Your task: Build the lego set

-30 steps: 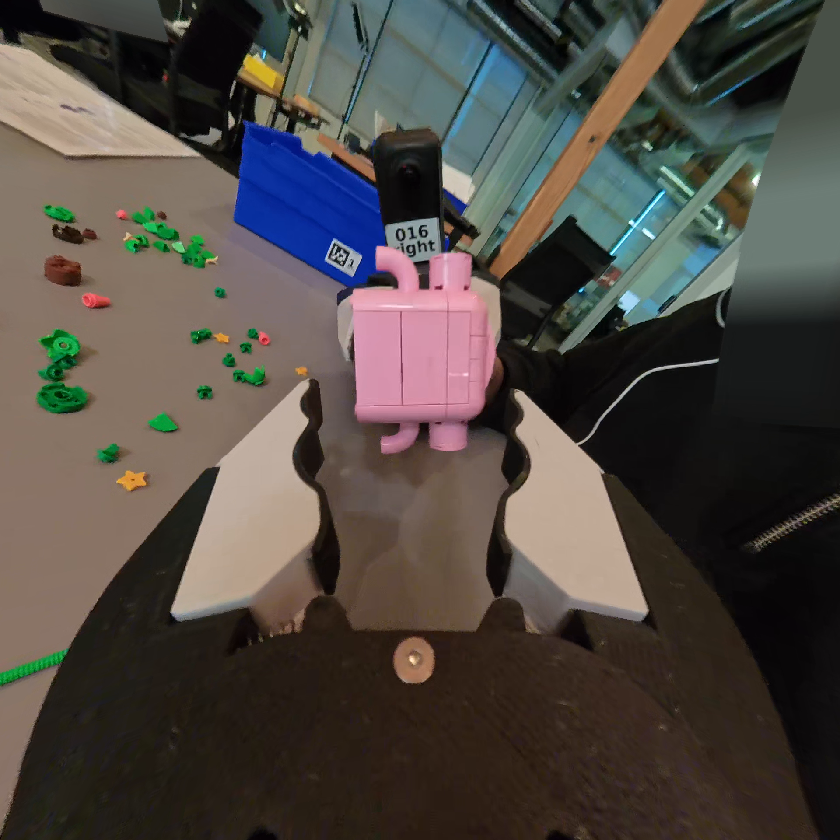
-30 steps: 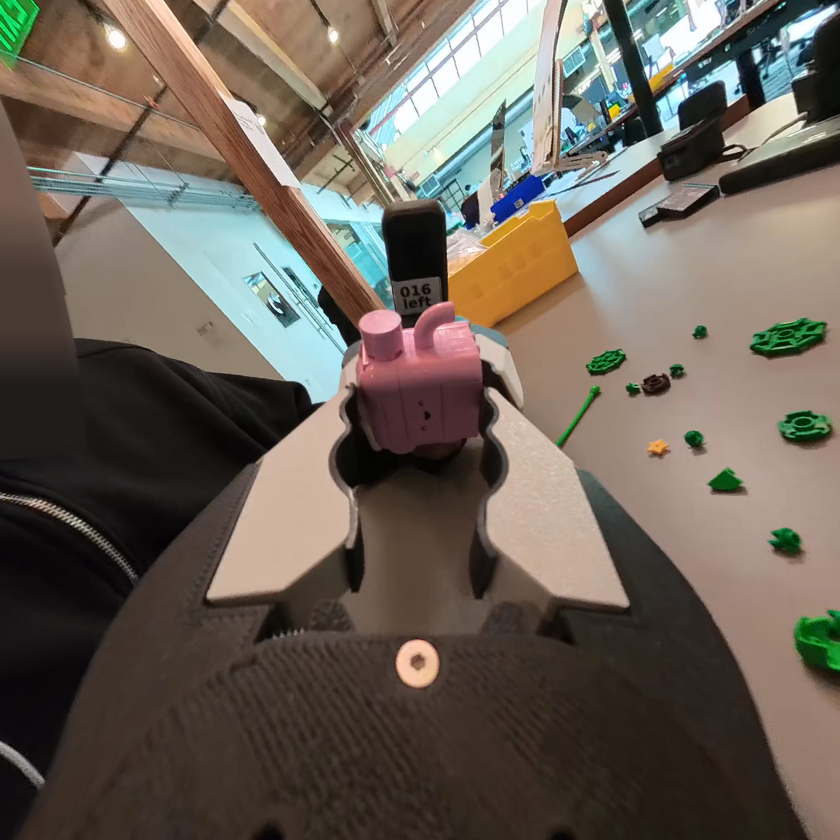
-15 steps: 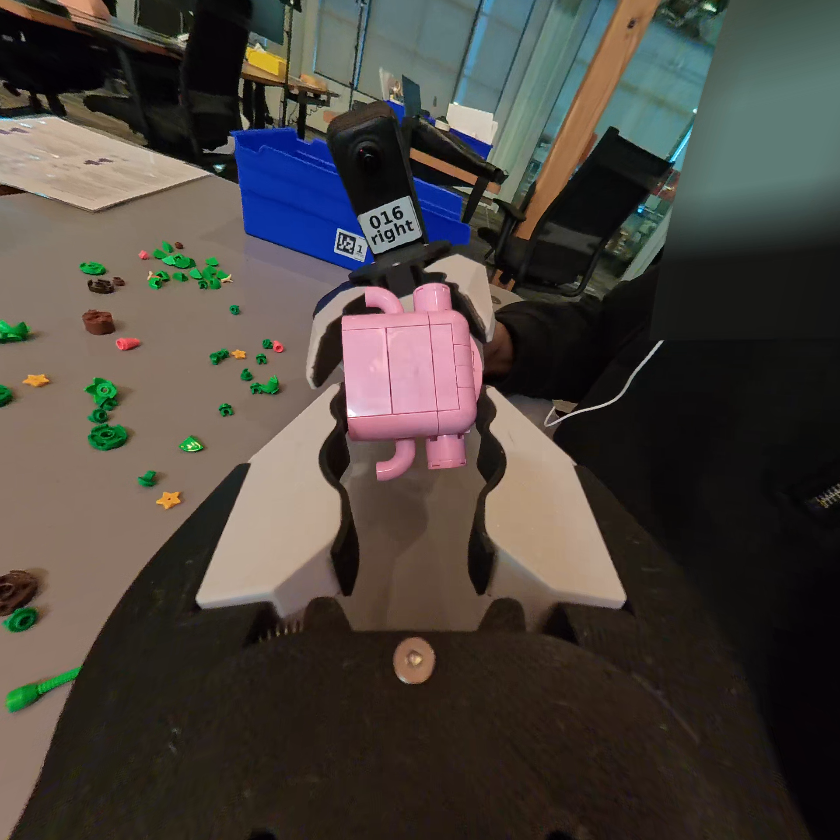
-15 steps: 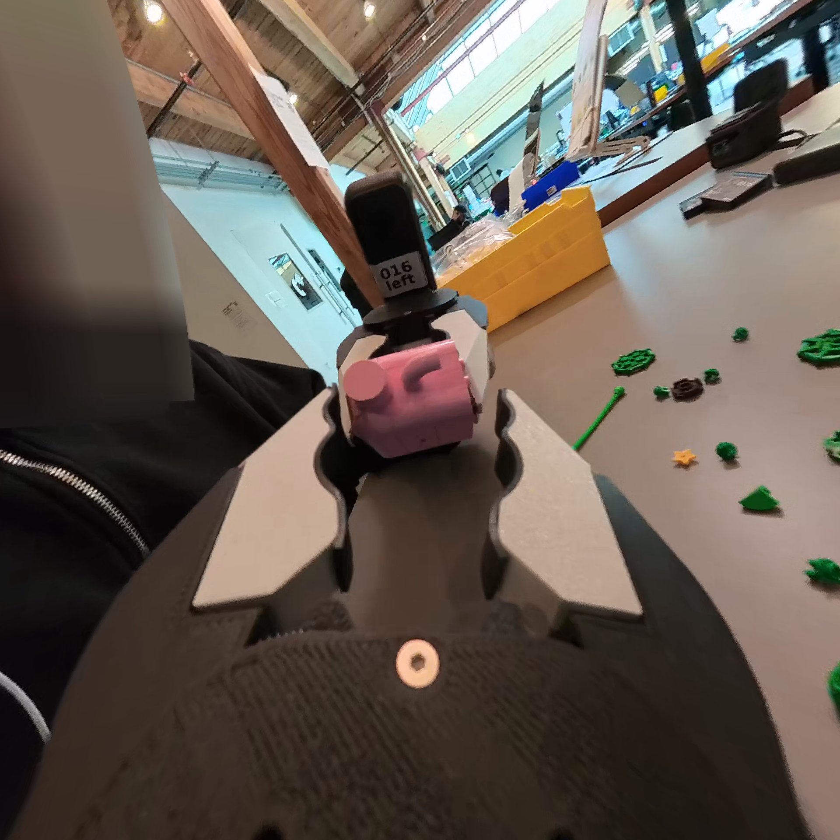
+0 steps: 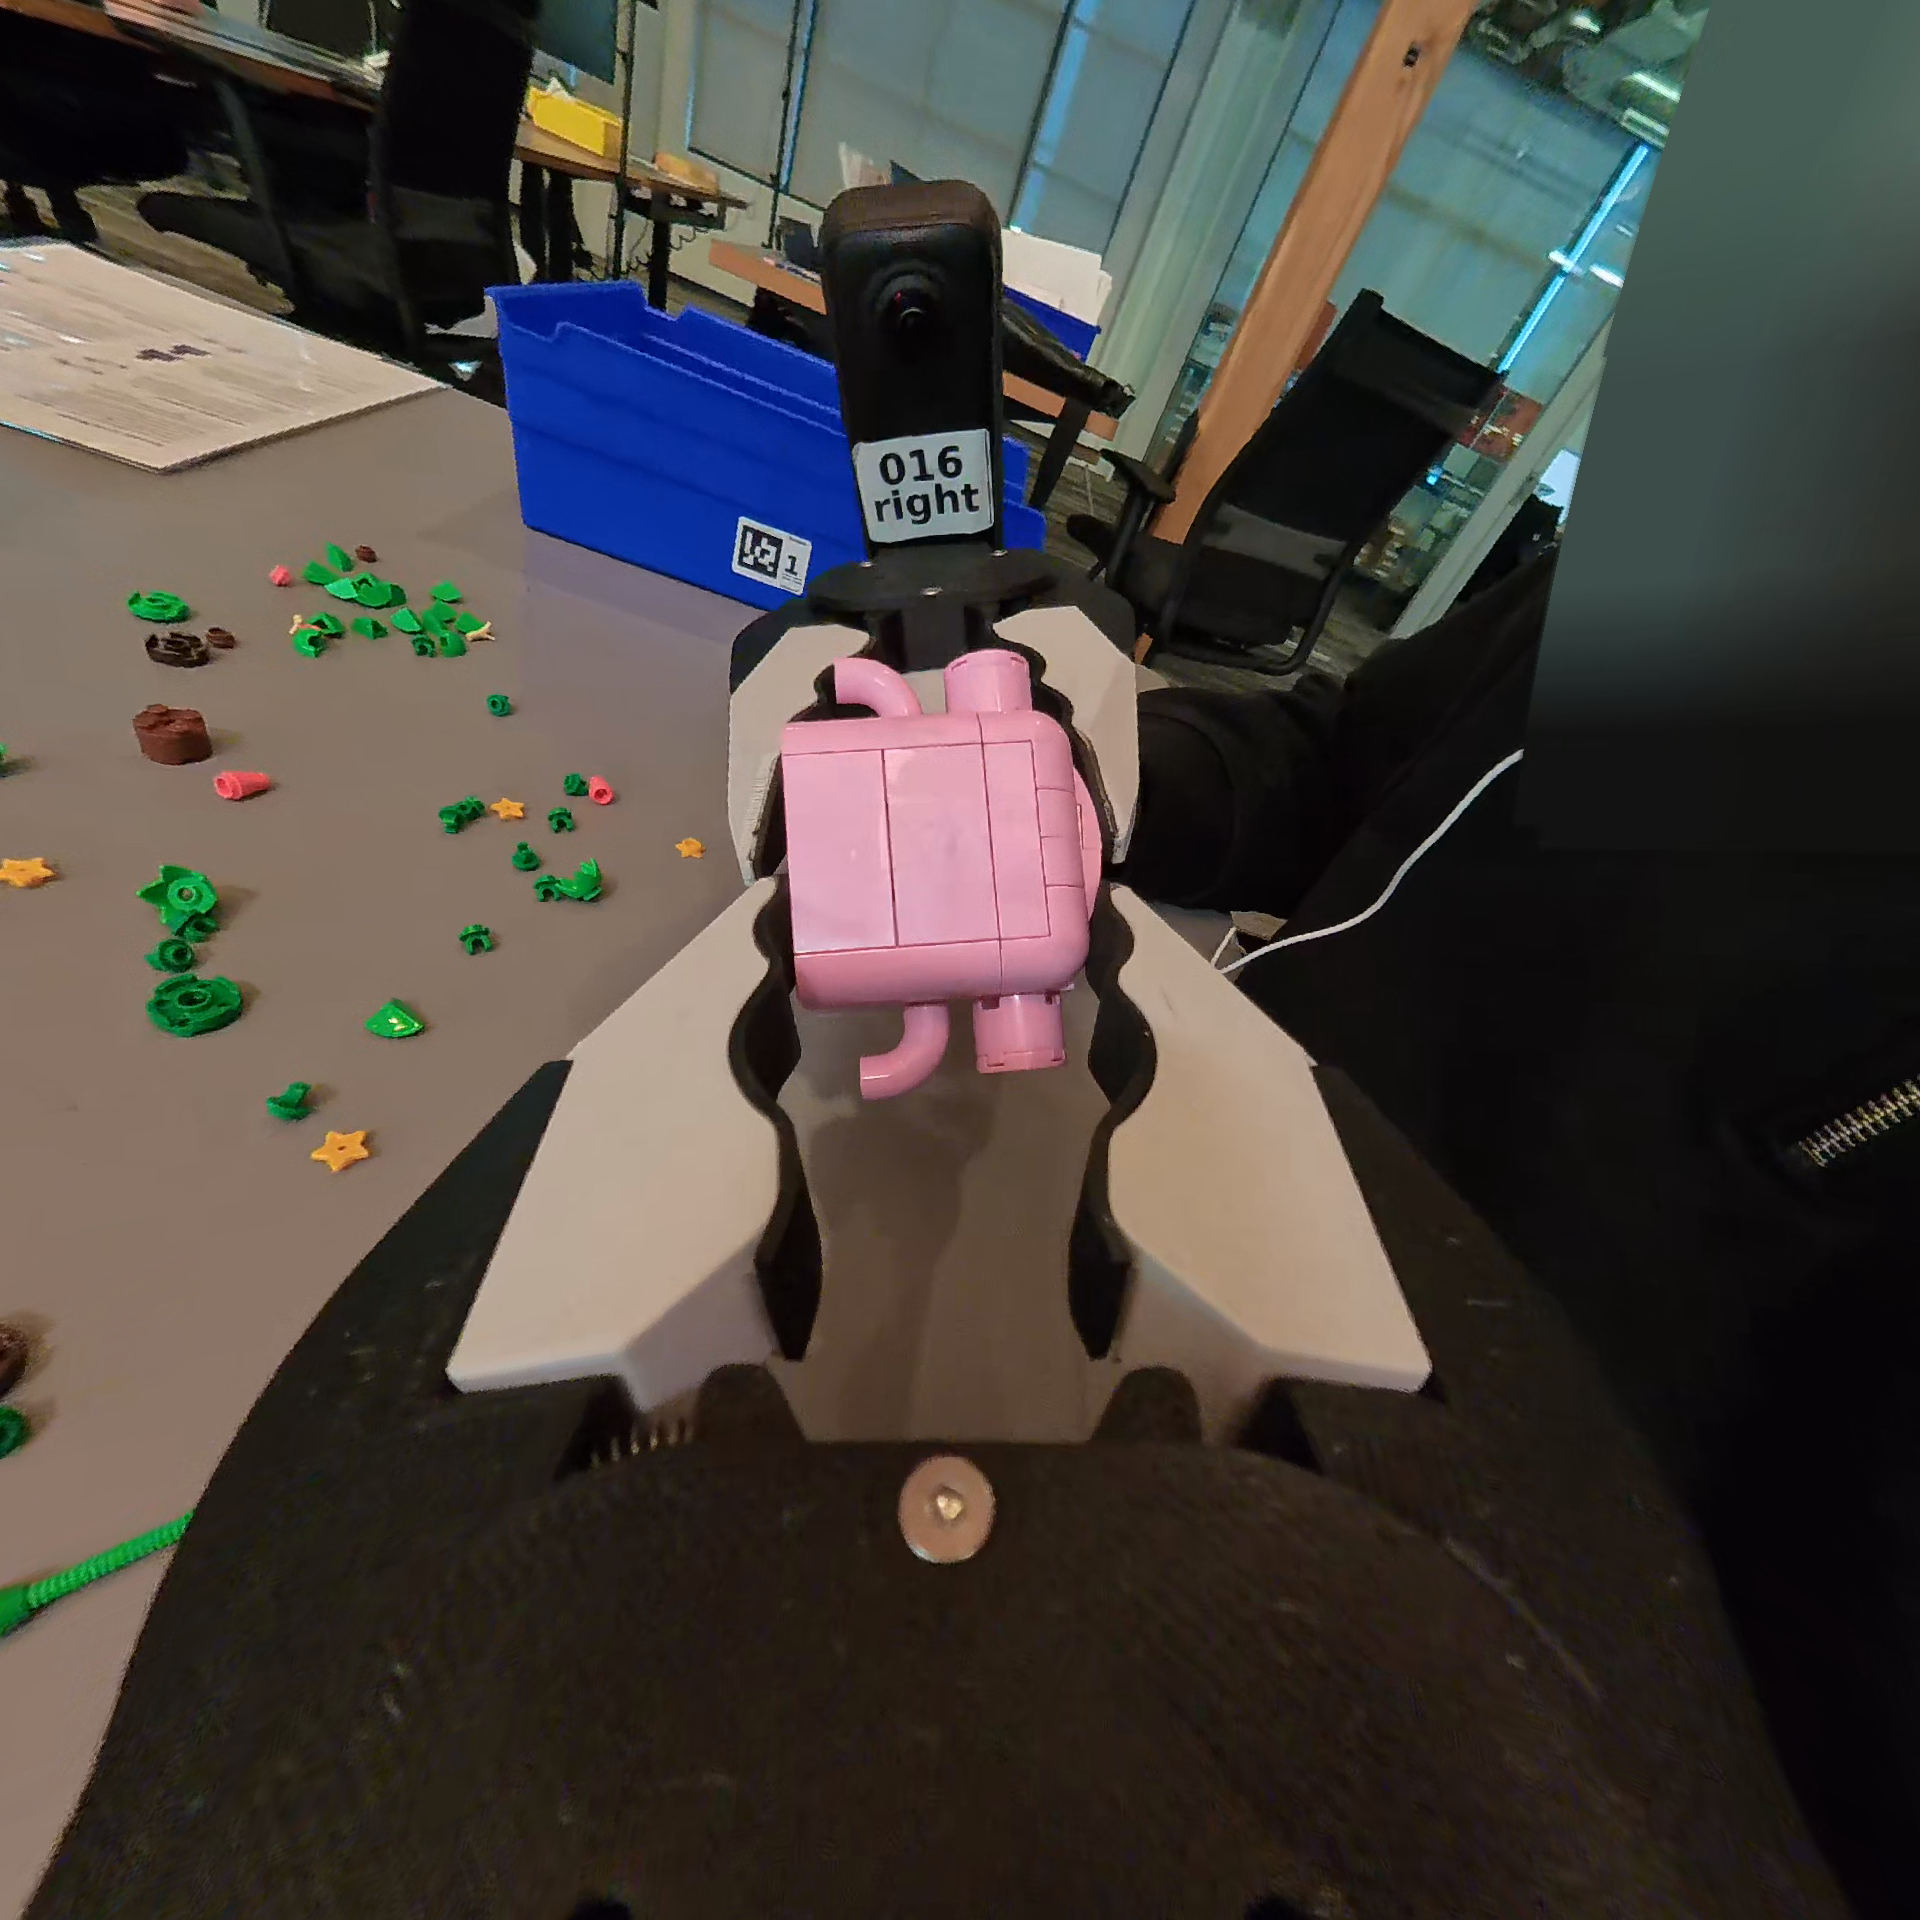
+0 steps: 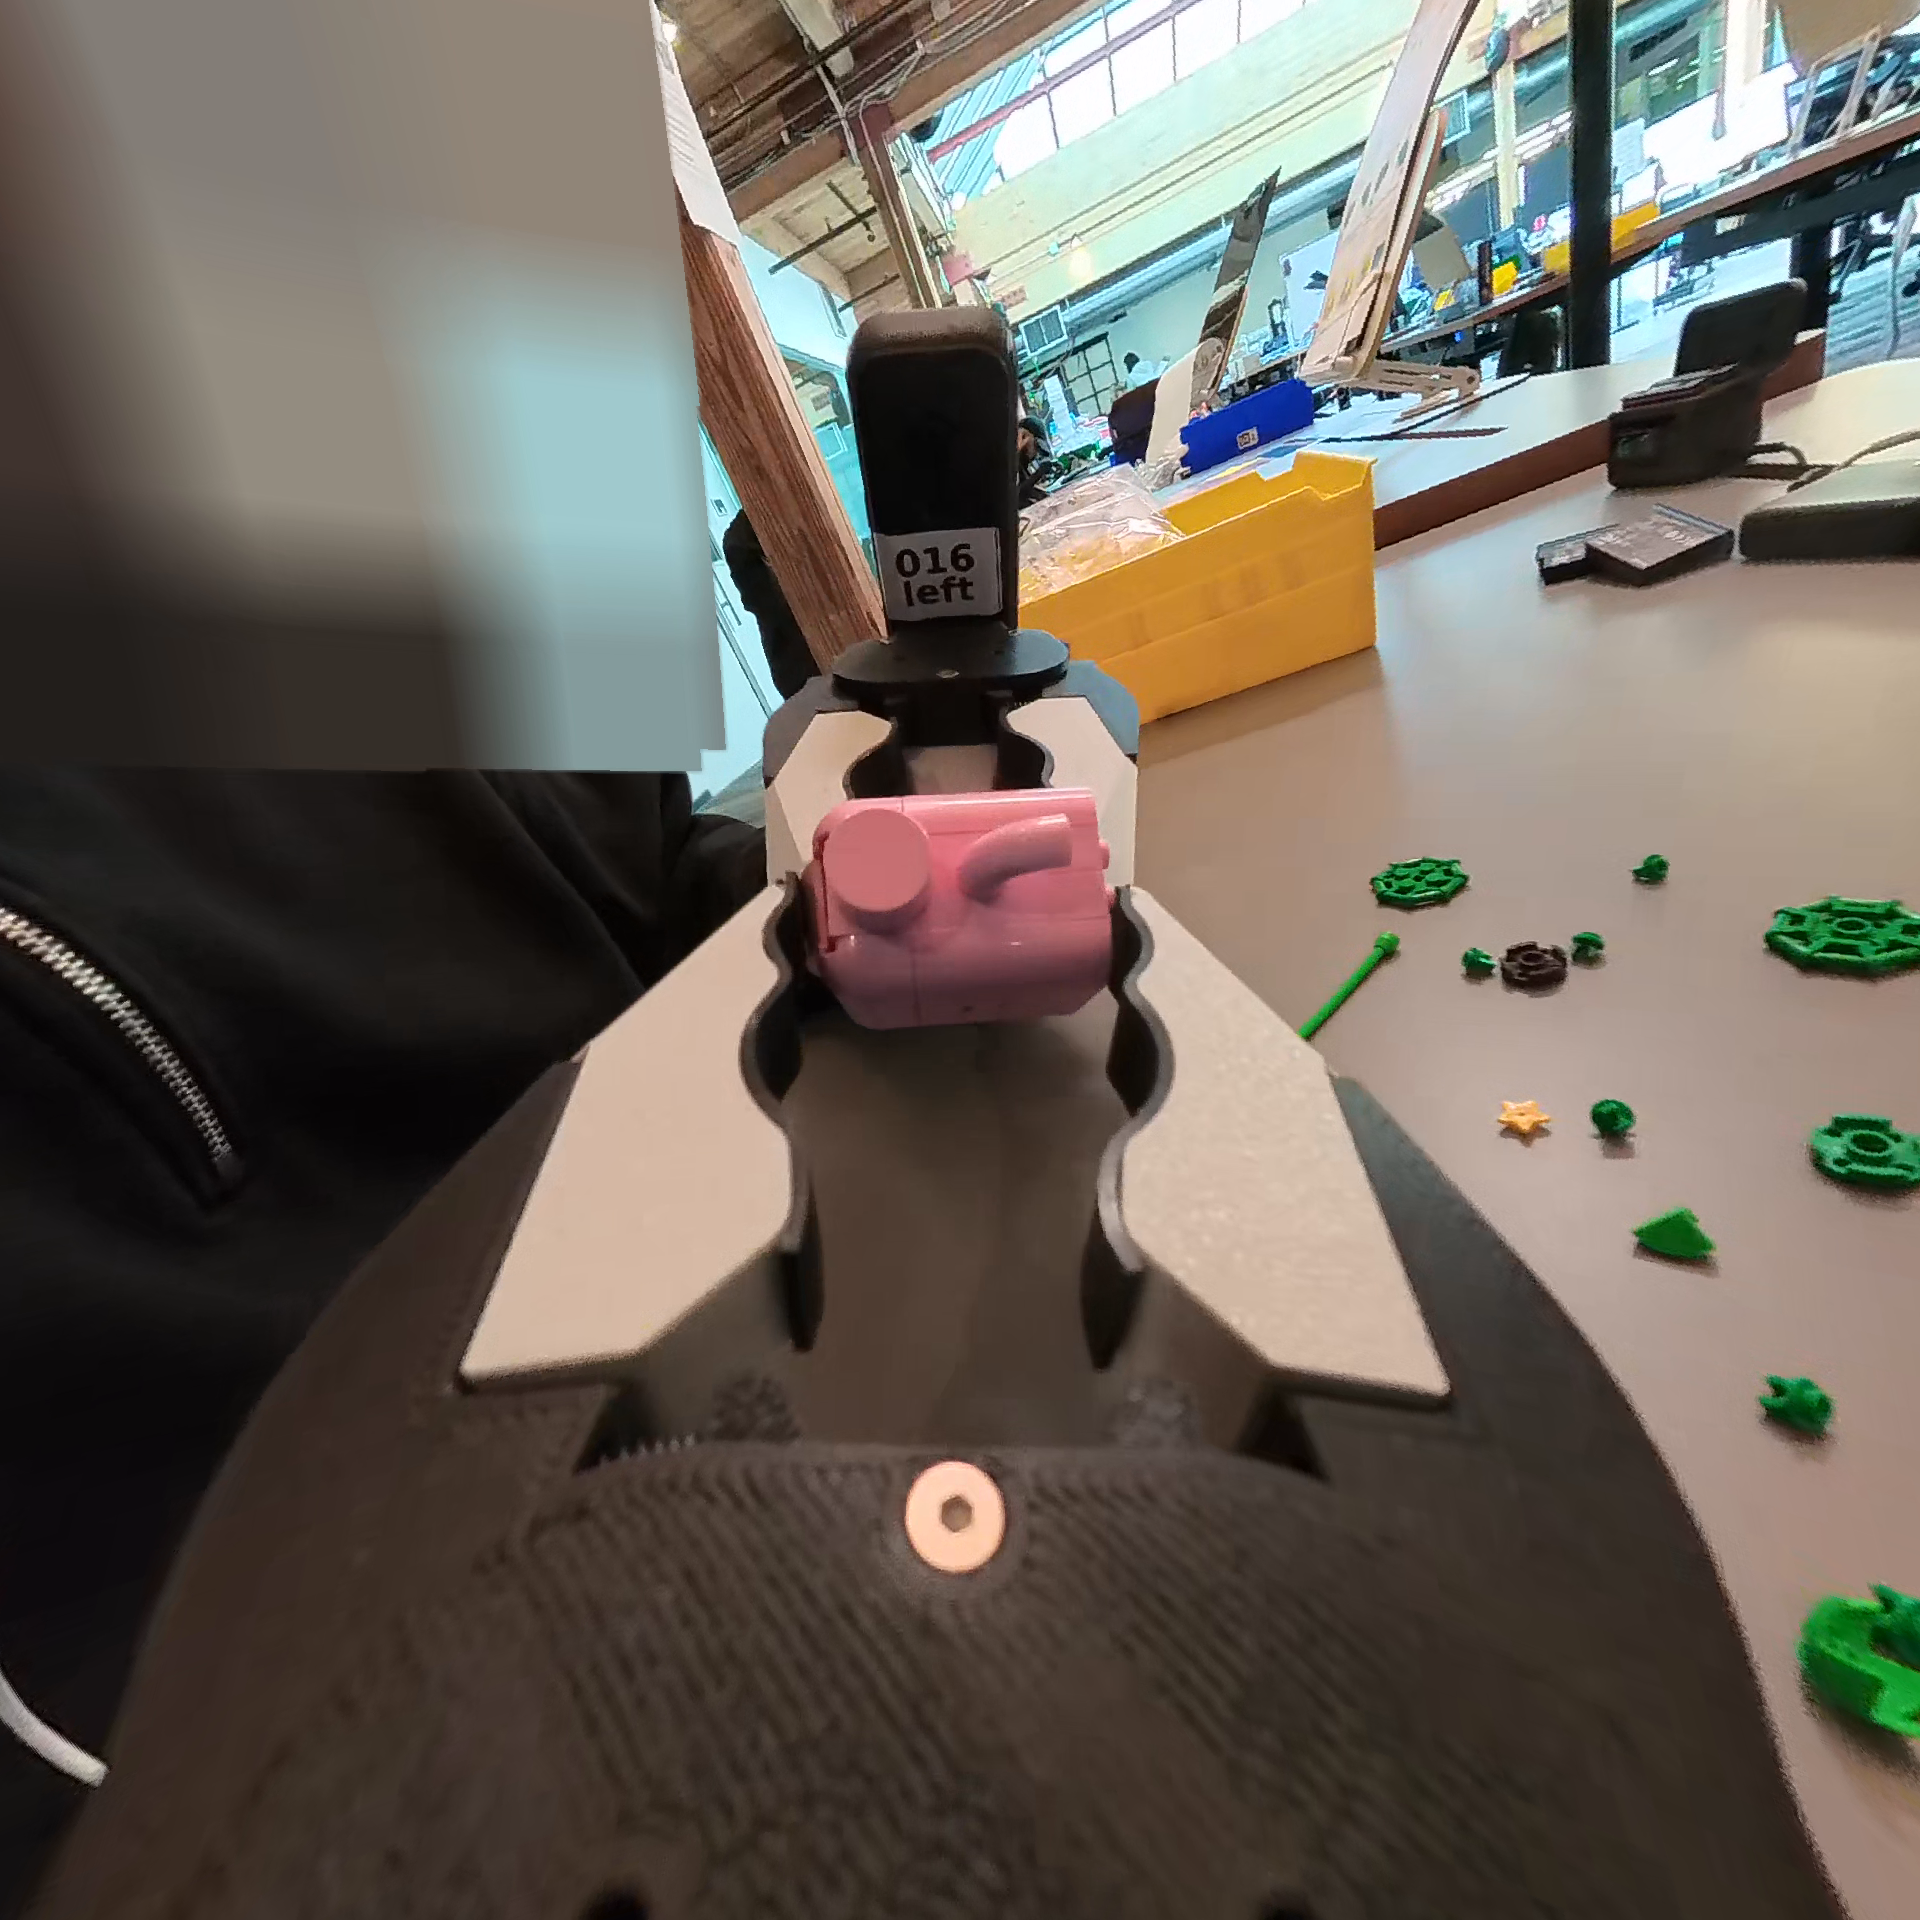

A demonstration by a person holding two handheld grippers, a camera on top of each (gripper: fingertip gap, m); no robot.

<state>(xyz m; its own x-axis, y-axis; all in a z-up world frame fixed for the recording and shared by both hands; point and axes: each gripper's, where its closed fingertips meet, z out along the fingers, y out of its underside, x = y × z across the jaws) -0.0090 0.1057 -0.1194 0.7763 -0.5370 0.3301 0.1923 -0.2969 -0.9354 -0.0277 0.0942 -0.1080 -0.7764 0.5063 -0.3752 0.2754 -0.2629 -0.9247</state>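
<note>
**Pink body built, greenery waiting**

The pink block (image 5: 914, 852) hangs in the air between my two tools, above the surface (image 5: 135, 1278). My left tongs (image 5: 935, 935) pinch its smooth, glossy sides. My right tongs (image 6: 951, 935) flank its other end, but I cannot tell whether they grip. It is a rounded cube of tiles with curved hooks and stubby cylinders. I judge the build is early, since the green leaf pieces (image 5: 192, 1003), orange stars (image 5: 340, 1148) and knobbly brown bits (image 5: 171, 732) lie loose.
</note>
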